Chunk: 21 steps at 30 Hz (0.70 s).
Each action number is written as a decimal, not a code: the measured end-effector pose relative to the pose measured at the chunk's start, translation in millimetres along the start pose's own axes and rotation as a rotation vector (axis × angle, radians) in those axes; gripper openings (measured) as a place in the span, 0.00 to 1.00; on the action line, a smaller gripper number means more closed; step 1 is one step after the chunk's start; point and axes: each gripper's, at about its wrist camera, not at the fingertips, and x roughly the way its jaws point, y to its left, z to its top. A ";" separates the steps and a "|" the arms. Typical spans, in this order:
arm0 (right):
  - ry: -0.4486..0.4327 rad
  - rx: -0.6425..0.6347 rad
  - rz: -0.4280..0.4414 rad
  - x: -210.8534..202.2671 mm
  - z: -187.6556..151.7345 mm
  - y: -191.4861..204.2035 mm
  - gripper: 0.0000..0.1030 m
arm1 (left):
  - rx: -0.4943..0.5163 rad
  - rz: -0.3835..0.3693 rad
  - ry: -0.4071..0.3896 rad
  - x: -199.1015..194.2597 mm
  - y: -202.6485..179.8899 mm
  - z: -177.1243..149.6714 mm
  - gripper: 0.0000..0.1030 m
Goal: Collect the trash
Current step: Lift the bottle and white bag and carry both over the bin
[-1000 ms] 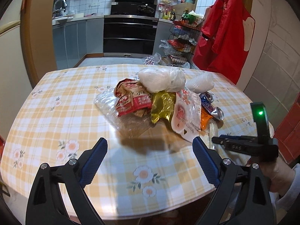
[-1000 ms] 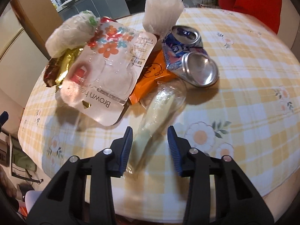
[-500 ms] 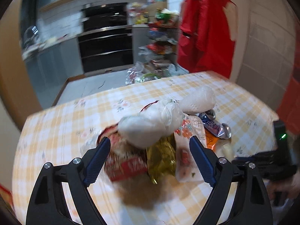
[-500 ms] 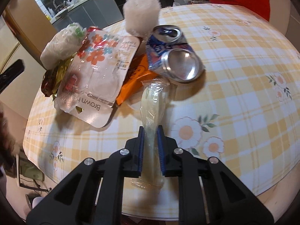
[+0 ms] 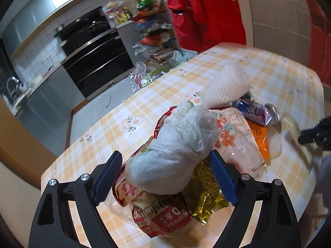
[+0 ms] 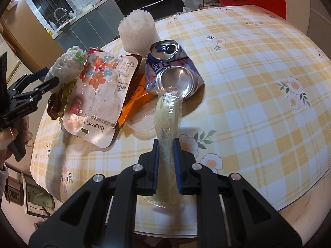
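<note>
Two grippers over a heap of table trash

Right gripper (image 6: 166,155) pinches a crumpled clear plastic sleeve (image 6: 167,115); left gripper (image 5: 164,177) gapes wide around a white knotted bag (image 5: 175,148), pads not pressing.

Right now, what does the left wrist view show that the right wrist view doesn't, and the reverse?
Only the left wrist view: the left gripper open around the white plastic bag, above the red snack wrapper.
Only the right wrist view: the right gripper shut on a clear plastic sleeve.
Both: the crushed can, the flowered pouch and the checked tablecloth.
</note>
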 end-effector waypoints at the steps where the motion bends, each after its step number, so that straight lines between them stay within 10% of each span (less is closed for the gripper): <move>1: 0.000 0.002 0.000 -0.4 0.2 -0.7 0.16 | 0.006 -0.005 0.007 2.7 -0.3 0.1 0.80; 8: -0.012 0.002 0.004 -9.6 0.1 0.6 0.16 | 0.006 -0.021 0.029 0.6 -2.7 -6.6 0.47; 21: -0.081 -0.031 0.036 -52.3 -0.3 19.5 0.16 | -0.197 -0.021 -0.093 -89.8 14.0 -16.6 0.44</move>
